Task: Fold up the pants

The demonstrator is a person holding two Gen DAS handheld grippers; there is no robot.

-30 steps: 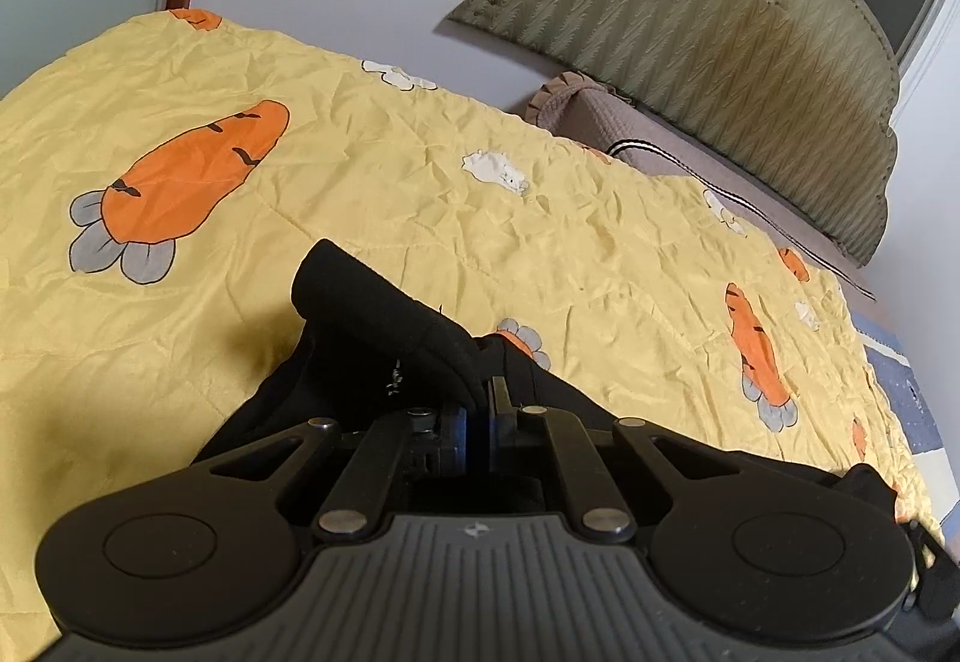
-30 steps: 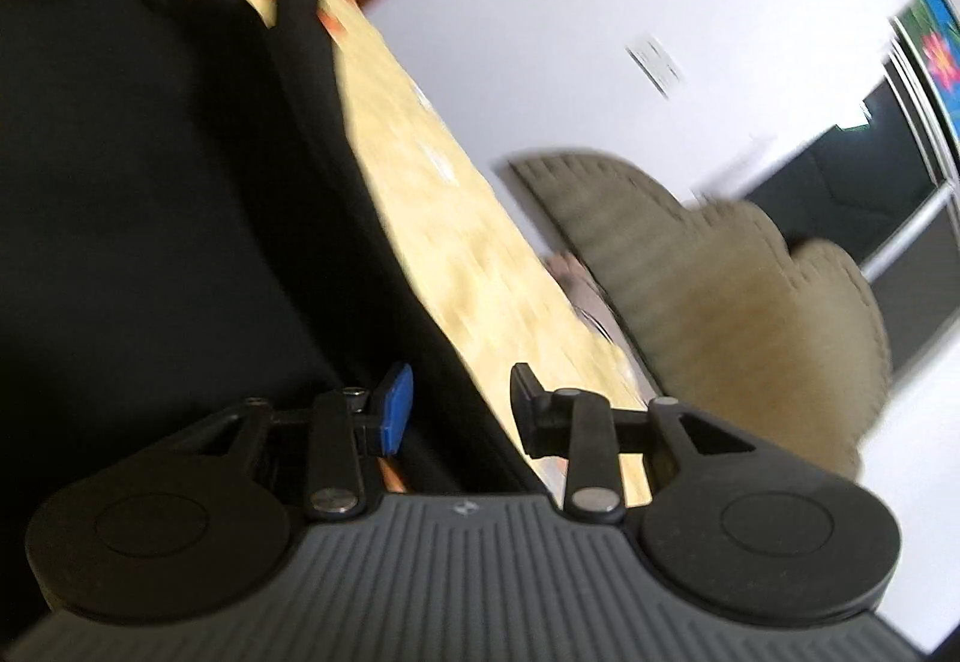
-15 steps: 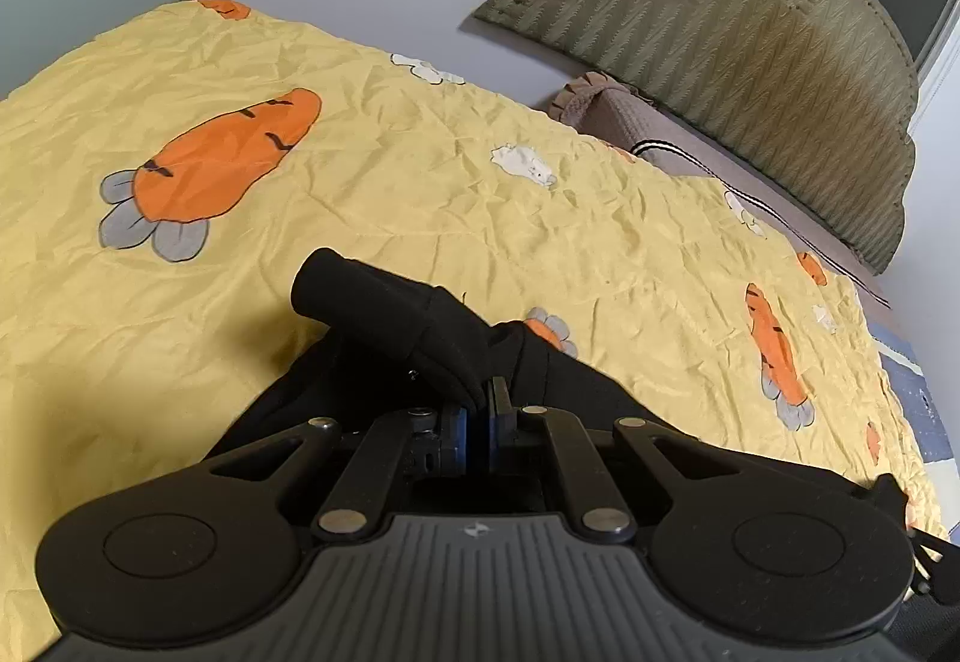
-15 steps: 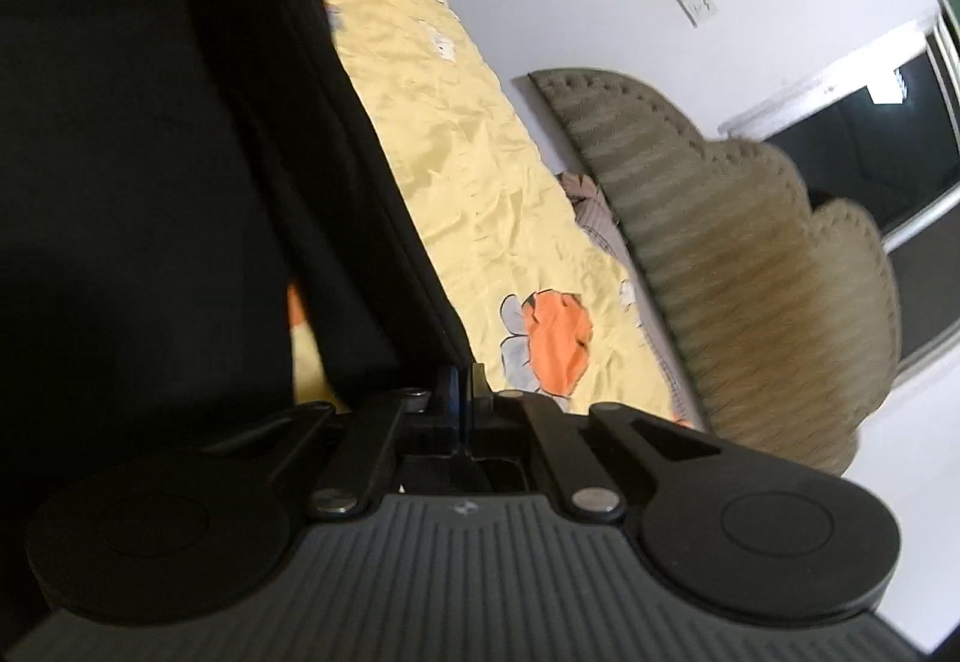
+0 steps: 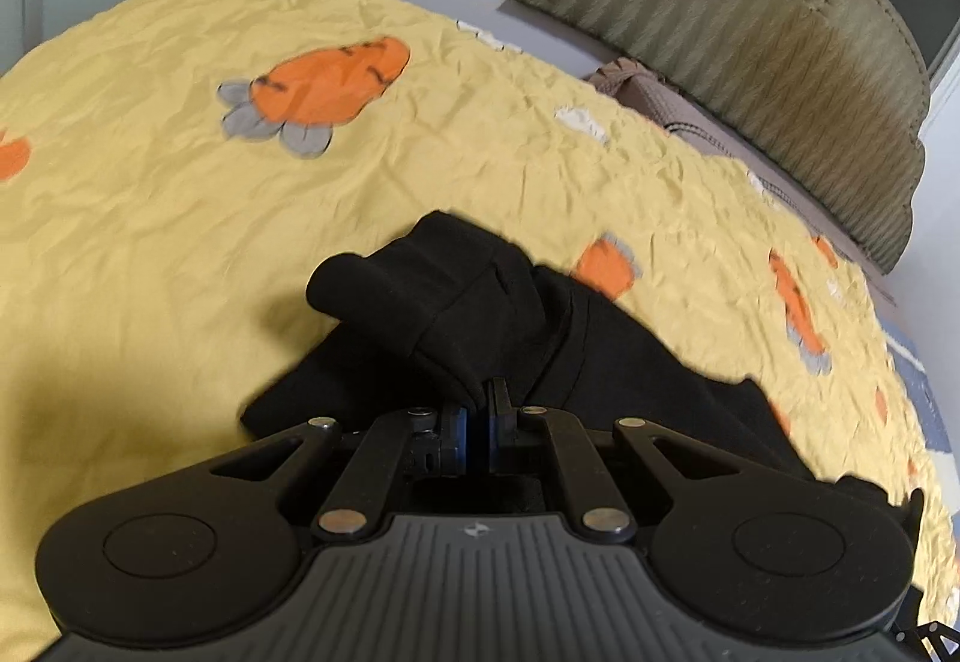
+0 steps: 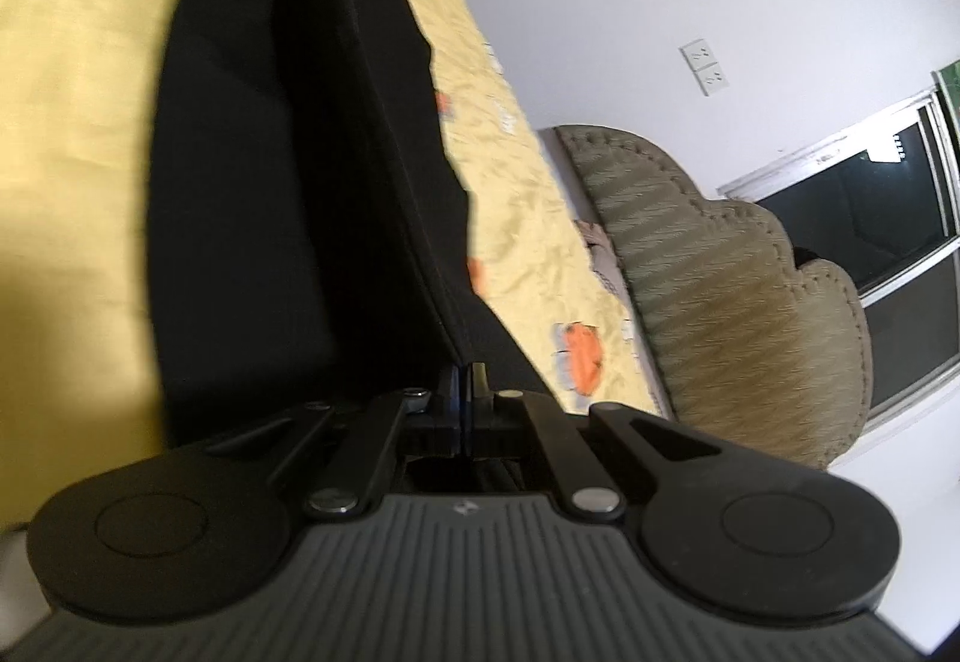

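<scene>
Black pants lie on a yellow carrot-print bedspread. My left gripper is shut on a bunched edge of the pants, with a rolled cuff or waistband sticking out to the left. My right gripper is shut on another edge of the pants. The cloth hangs stretched from it up to the other gripper at the top of the right wrist view, lifted off the bed.
An olive scalloped headboard and brown pillows stand at the bed's far end. A white wall with a socket plate and a dark window are behind. A blue patterned area shows at the right bed edge.
My right gripper closed on the pants edge and has lifted it, so the cloth now hangs stretched between both grippers. My left gripper stayed shut and shifted over the bed.
</scene>
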